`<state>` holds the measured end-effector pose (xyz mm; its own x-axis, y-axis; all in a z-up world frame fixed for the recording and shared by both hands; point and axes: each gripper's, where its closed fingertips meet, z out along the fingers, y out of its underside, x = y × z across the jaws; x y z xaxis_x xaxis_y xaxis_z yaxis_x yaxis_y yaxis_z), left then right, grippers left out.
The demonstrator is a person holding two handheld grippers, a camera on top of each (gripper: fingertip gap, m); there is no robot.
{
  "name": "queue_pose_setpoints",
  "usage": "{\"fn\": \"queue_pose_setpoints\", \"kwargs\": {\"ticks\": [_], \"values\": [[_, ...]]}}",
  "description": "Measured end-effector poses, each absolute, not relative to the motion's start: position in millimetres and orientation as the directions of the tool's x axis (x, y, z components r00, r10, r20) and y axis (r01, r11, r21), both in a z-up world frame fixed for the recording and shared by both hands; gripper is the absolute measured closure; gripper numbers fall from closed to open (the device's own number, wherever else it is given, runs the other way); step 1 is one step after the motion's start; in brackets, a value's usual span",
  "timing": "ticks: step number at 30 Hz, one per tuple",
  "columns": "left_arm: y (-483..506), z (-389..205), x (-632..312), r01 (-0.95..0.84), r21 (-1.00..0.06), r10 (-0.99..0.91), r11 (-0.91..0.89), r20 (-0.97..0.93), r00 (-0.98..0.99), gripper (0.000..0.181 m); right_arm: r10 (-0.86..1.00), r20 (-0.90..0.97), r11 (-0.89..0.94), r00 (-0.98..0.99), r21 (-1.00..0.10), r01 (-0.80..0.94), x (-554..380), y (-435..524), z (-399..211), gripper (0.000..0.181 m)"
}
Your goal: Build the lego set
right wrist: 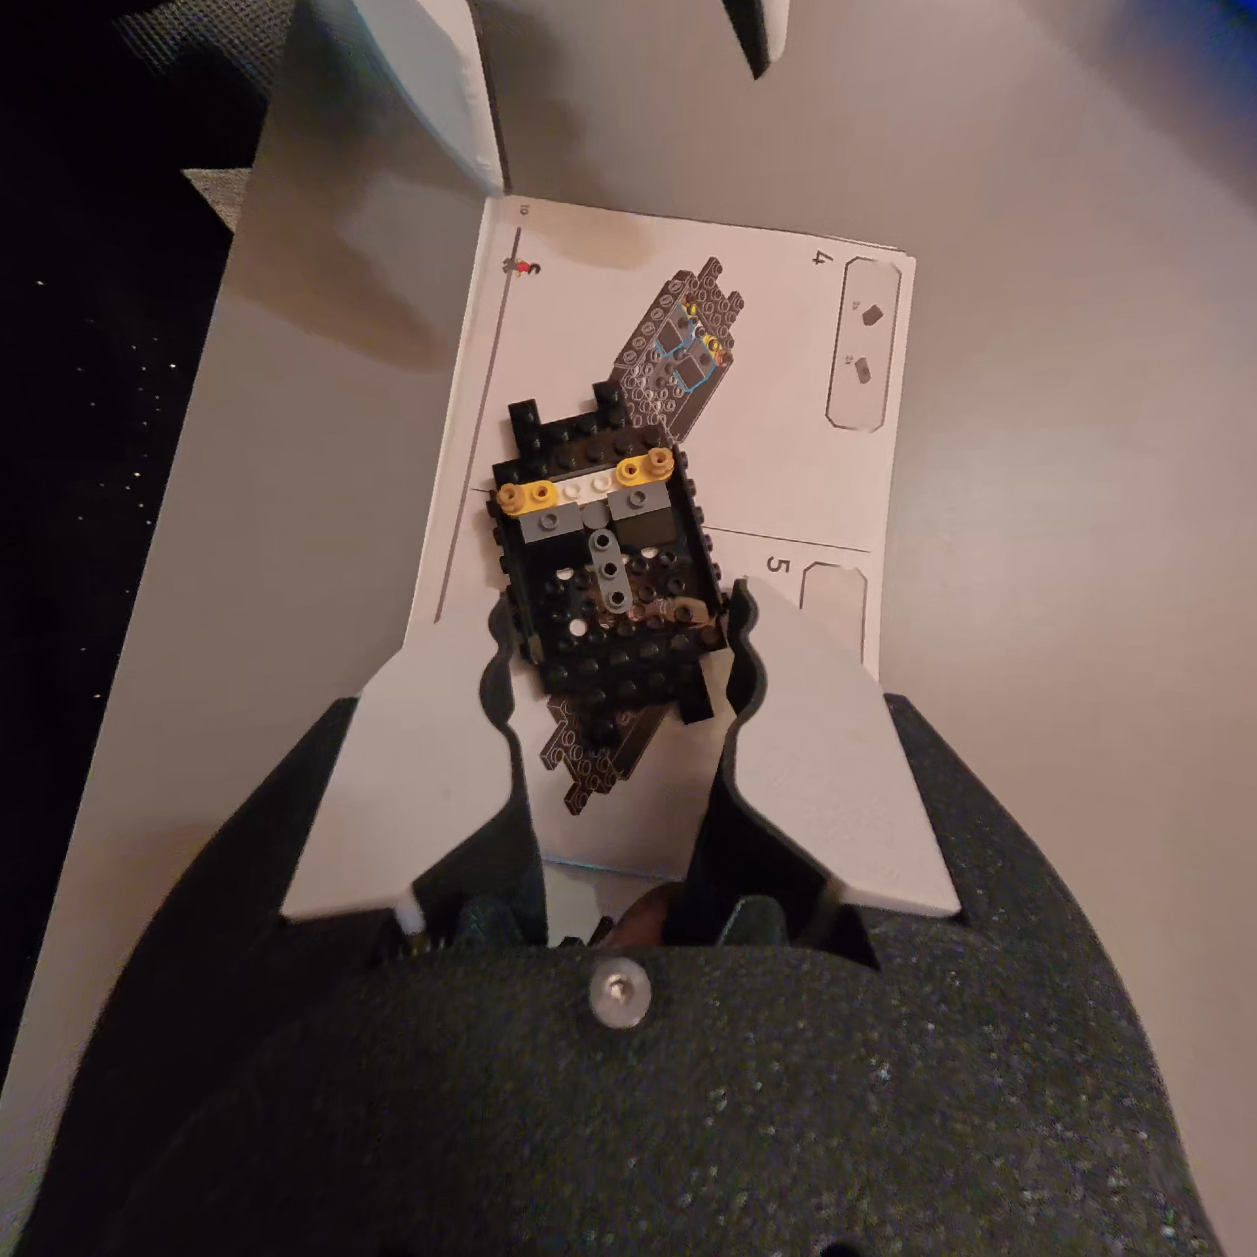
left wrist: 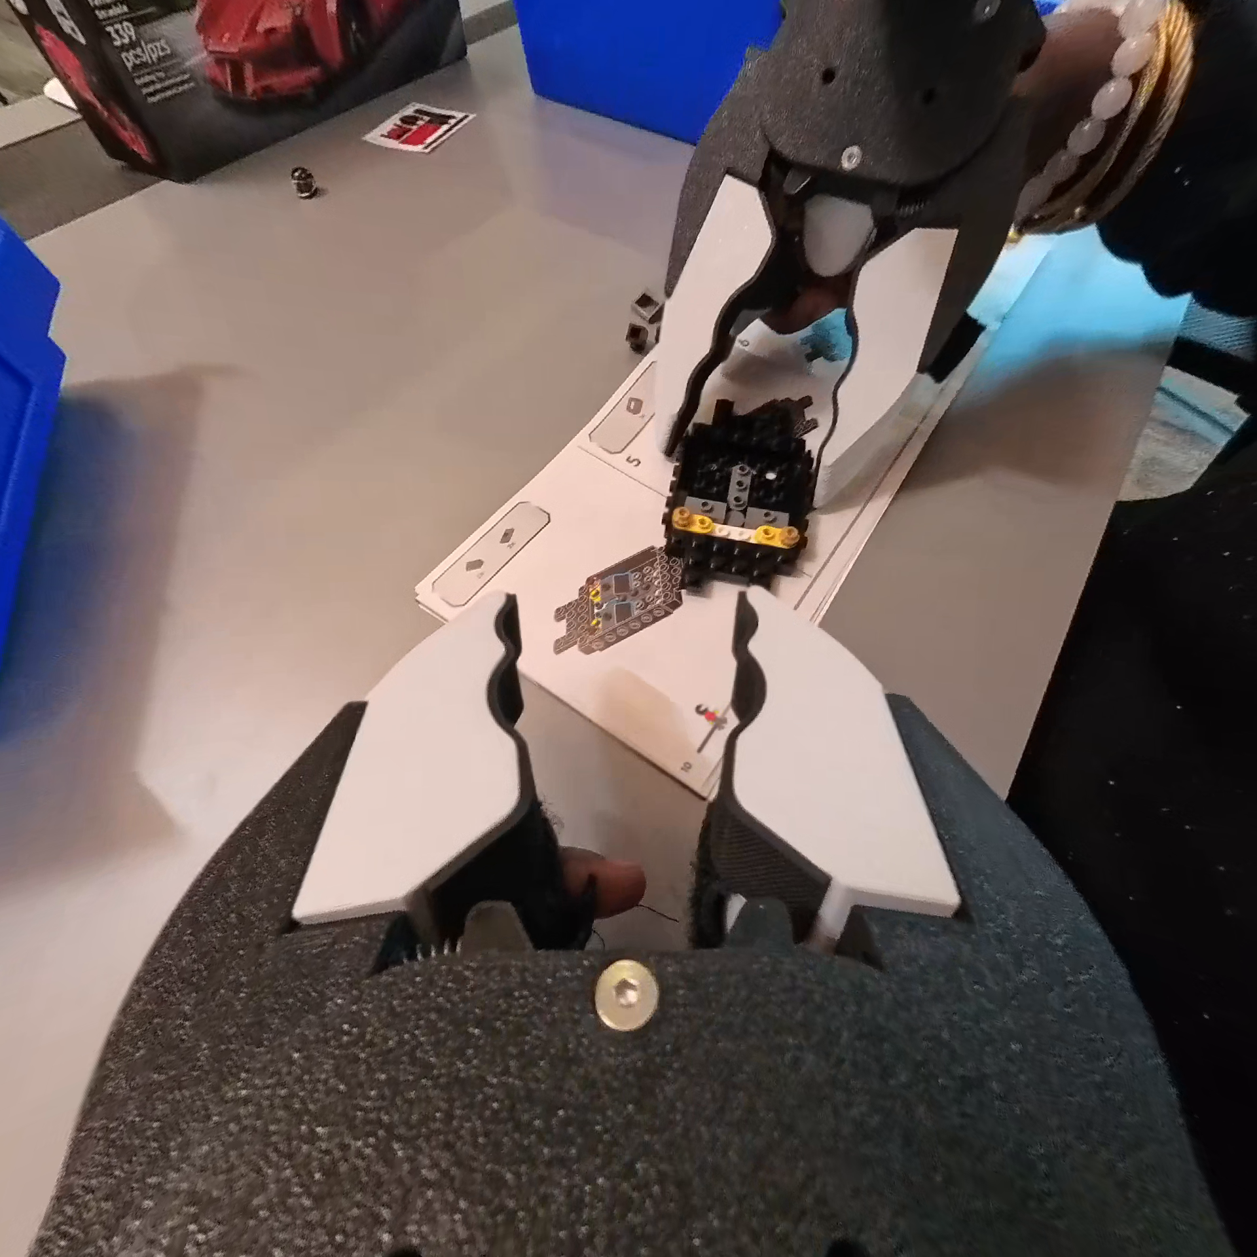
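A partly built black lego assembly (left wrist: 734, 551) with yellow, white and grey pieces on top sits on the open instruction booklet (left wrist: 598, 490). My right gripper (left wrist: 751, 452) comes in from the far side, and its two fingers press the assembly's sides. In the right wrist view the assembly (right wrist: 598, 544) sits between the tips of my right gripper (right wrist: 620, 602), over the booklet (right wrist: 782, 476). My left gripper (left wrist: 626, 605) is open and empty, with its tips just short of the assembly's near end. It also shows at the top of the right wrist view (right wrist: 629, 129).
The lego box (left wrist: 224, 75) stands at the back left, with a sticker sheet (left wrist: 418, 129) beside it. Blue bins stand at the back (left wrist: 632, 61) and at the left edge (left wrist: 20, 381). Small dark pieces (left wrist: 306, 183) (left wrist: 643, 320) lie on the grey table. The table's edge runs along the right. The left gripper's tips are roughly 10 centimetres from the right gripper's.
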<state>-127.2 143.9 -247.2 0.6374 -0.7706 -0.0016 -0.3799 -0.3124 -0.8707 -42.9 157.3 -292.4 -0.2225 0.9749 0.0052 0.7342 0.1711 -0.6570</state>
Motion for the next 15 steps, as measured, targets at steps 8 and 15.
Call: {"fn": "queue_pose_setpoints", "kwargs": {"ticks": [8,15], "values": [[142.1,-257.0,-117.4,-0.408,-0.866,-0.795,-0.29,-0.019,0.606,0.121,0.986,-0.016,0.112,-0.164,-0.665,0.738,-40.9,155.6,-293.1,0.12],[142.4,-261.8,-115.9,-0.422,-0.857,-0.799,-0.295,-0.021,0.601,0.125,0.994,-0.025,0.059,-0.102,-0.665,0.744,-41.6,155.1,-293.4,0.12]]}}
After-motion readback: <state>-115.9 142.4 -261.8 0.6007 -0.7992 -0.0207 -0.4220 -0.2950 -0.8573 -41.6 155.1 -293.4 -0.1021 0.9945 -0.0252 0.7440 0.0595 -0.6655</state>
